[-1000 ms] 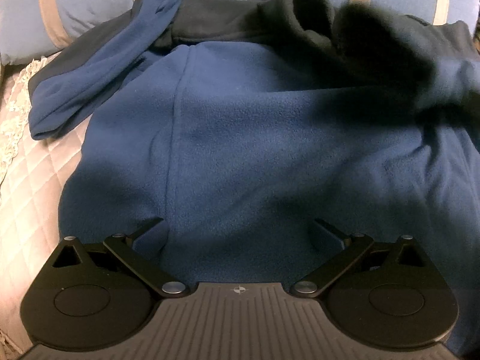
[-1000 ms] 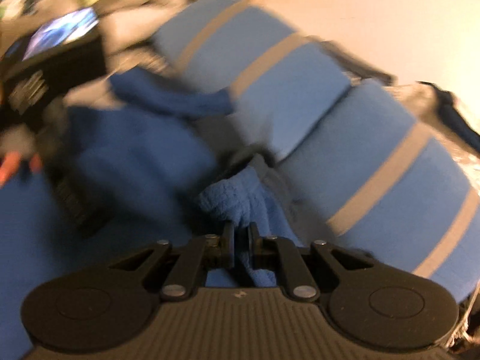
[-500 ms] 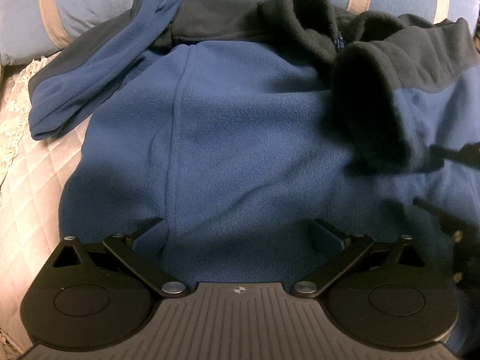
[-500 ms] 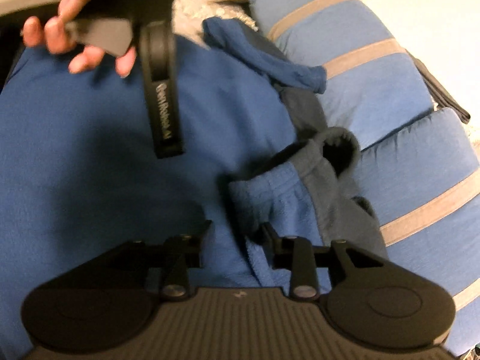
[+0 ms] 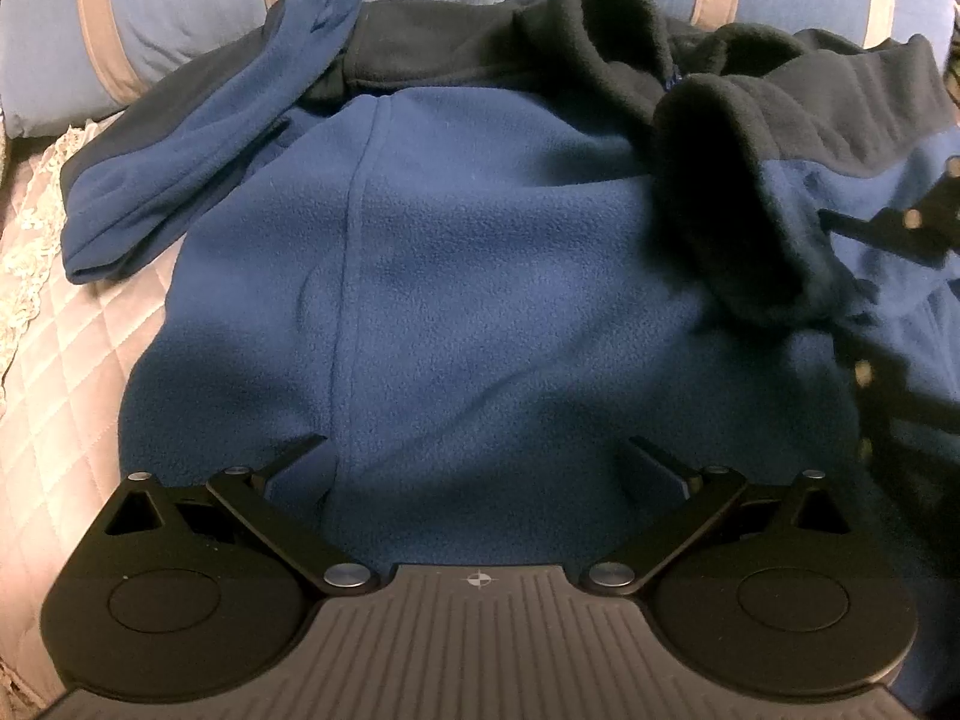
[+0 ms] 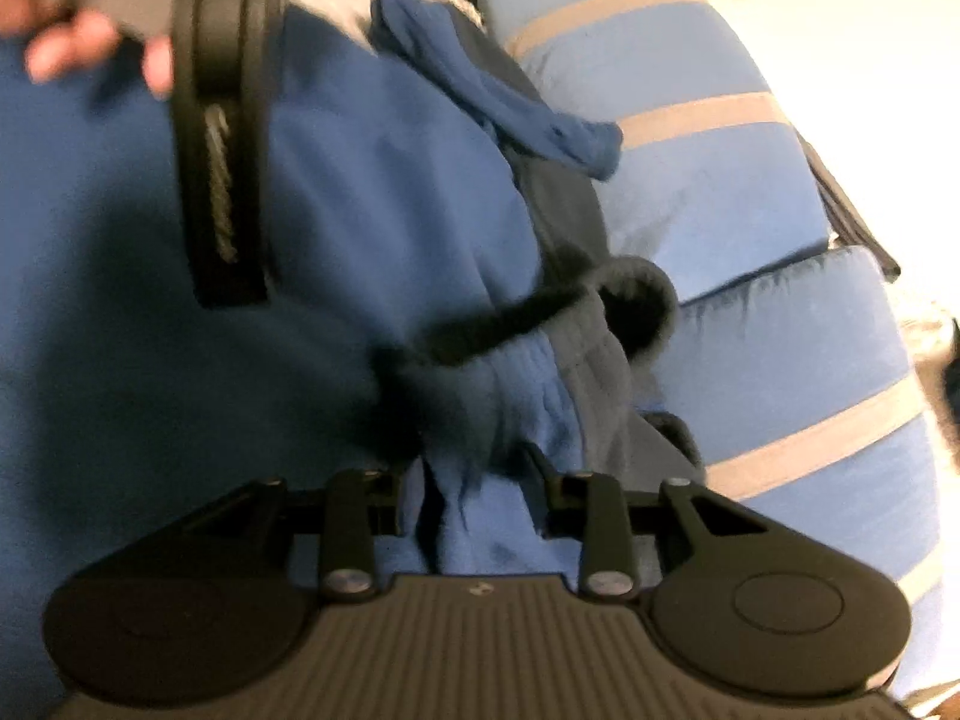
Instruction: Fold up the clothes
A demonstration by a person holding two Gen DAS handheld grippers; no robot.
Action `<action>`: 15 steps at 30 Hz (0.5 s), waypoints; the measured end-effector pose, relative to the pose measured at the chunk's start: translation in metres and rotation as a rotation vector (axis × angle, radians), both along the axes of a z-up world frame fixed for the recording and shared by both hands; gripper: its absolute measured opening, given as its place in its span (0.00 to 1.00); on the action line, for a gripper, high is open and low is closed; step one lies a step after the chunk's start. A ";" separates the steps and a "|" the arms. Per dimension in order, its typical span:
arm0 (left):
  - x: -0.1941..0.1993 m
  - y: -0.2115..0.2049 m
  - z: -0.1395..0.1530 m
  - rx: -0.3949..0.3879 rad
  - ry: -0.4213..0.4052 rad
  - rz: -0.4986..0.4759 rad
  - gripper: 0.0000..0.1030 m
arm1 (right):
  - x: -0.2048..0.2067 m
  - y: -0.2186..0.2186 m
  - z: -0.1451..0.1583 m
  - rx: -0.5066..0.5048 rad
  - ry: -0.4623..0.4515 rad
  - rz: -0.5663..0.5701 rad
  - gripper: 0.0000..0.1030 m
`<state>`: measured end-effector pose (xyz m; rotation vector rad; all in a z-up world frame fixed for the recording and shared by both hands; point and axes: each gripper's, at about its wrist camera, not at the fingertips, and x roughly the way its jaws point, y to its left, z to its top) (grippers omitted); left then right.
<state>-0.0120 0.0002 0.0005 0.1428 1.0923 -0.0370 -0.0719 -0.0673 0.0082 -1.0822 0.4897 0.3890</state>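
**Sleeve fold, right side — grip in question**

Blue fleece jacket (image 5: 480,276) lies flat on the quilted bed cover (image 5: 78,372), collar against the striped pillows (image 6: 720,180). Left gripper (image 5: 477,462) spread wide, pads resting low on the fleece, nothing pinched. Right gripper (image 6: 474,480) has the folded-in right sleeve (image 6: 528,384) between its jaws — jaws closing, pads not visibly pressing yet. Likely step: laying that sleeve across the body. Next probably calls for smoothing it flat, then taking the far sleeve (image 5: 198,150).

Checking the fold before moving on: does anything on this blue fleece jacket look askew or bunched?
Yes. The dark-lined sleeve cuff lies crumpled on the blue fleece jacket by the collar, and the other sleeve trails off crookedly toward the striped cushions.
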 end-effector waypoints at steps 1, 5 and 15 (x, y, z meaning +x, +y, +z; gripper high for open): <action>0.000 0.000 0.000 0.000 0.000 0.000 1.00 | 0.001 0.000 -0.003 -0.012 0.001 -0.002 0.33; 0.000 0.000 0.000 -0.002 -0.001 0.002 1.00 | -0.004 -0.002 0.000 0.017 -0.043 -0.012 0.10; 0.000 -0.001 0.001 0.003 0.001 0.007 1.00 | 0.008 -0.054 0.078 0.371 -0.389 -0.237 0.10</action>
